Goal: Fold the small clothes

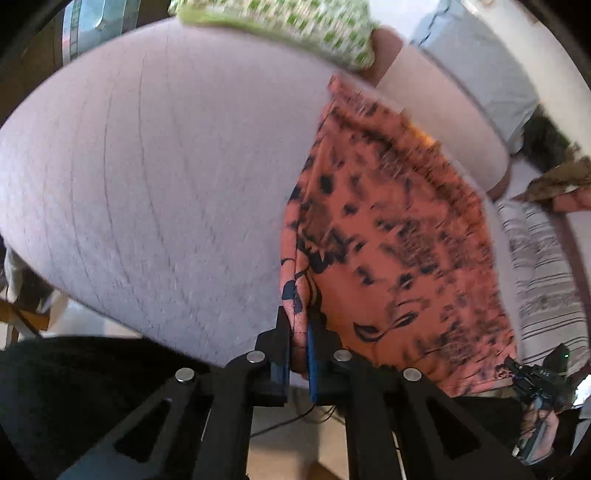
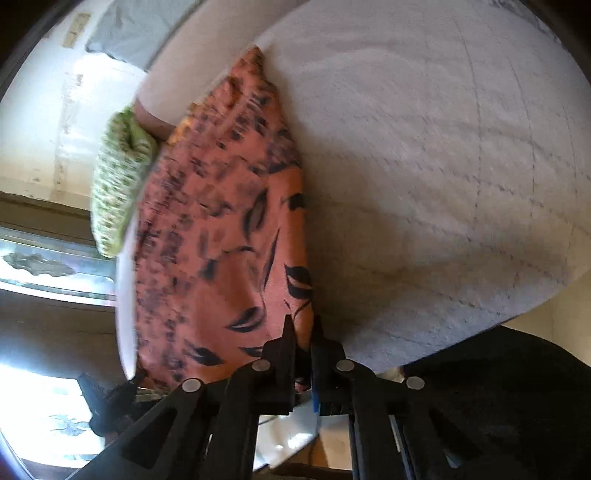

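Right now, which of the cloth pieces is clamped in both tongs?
The orange black-leaf garment, pinched by left tongs and right tongs; the green checked piece lies apart, untouched.

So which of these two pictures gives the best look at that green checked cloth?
The right wrist view: the green cloth shows there as a whole bunched lump beside the orange garment, though blurred. The left wrist view catches only its lower part at the top edge, cut off by the frame and also blurred.

Right gripper [image 2: 303, 332] at 6 o'clock, clamped on the near edge of an orange garment with dark leaf print [image 2: 221, 221]. Garment spread across a pale lilac bed [image 2: 443, 166], running toward 11 o'clock. Green-and-white patterned cloth [image 2: 118, 184] at 9 o'clock, touching the garment's left side.
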A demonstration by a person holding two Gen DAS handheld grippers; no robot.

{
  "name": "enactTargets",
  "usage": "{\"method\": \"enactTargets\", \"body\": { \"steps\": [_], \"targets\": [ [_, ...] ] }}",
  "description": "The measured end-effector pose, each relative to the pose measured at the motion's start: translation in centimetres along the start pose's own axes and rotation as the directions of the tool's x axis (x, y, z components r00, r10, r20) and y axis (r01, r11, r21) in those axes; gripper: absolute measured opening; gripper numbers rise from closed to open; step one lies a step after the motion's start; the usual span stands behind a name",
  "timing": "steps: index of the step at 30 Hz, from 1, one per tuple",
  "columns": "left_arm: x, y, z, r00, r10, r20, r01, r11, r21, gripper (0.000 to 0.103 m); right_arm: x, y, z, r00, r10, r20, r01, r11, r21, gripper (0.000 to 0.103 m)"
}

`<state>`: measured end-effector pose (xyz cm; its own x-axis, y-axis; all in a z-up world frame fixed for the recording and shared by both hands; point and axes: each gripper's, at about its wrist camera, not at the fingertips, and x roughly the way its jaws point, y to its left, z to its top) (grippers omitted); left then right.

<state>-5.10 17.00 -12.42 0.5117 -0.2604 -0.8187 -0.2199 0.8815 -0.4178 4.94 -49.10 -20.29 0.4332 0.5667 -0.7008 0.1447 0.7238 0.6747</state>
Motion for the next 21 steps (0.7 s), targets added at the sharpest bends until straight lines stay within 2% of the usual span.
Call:
{"method": "enactTargets", "body": {
  "steps": [3,9,14,16,18,21],
  "targets": [
    [-1.7,-0.4,0.8,0.998,-0.054,0.036,0.054,0.999,-0.006,0.007,-2.4,0.9,0.7,0.995,0.083,0.062,-0.084,0.996,0.011,0.006],
    [-3.0,-1.0,1.9,0.995,-0.096,0.038,0.097,0.995,-0.026,0.007,-3.4,1.2,1.4,0.980,0.176,0.090,-0.180,0.983,0.039,0.006],
    [-6.1,-2.3,3.9,0.981,-0.152,0.119,0.151,0.988,0.021,0.007,-5.7,3.0,2.8,0.950,0.282,0.138,-0.284,0.959,-0.002,0.006],
    [-4.8,-2.5,4.6,0.988,-0.130,0.085,0.129,0.991,0.020,0.007,-6.0,3.3,3.4,0.944,0.297,0.144,-0.298,0.954,-0.012,0.006],
    [-3.4,-2.4,5.2,0.994,-0.104,0.035,0.104,0.994,0.013,0.007,-5.1,3.1,4.1,0.949,0.294,0.116,-0.296,0.955,0.003,0.006],
    [-3.5,-4.0,7.2,0.992,-0.115,0.053,0.112,0.991,0.070,0.007,-4.2,3.6,5.3,0.947,0.311,0.086,-0.312,0.950,0.005,0.006]
  ]
}}
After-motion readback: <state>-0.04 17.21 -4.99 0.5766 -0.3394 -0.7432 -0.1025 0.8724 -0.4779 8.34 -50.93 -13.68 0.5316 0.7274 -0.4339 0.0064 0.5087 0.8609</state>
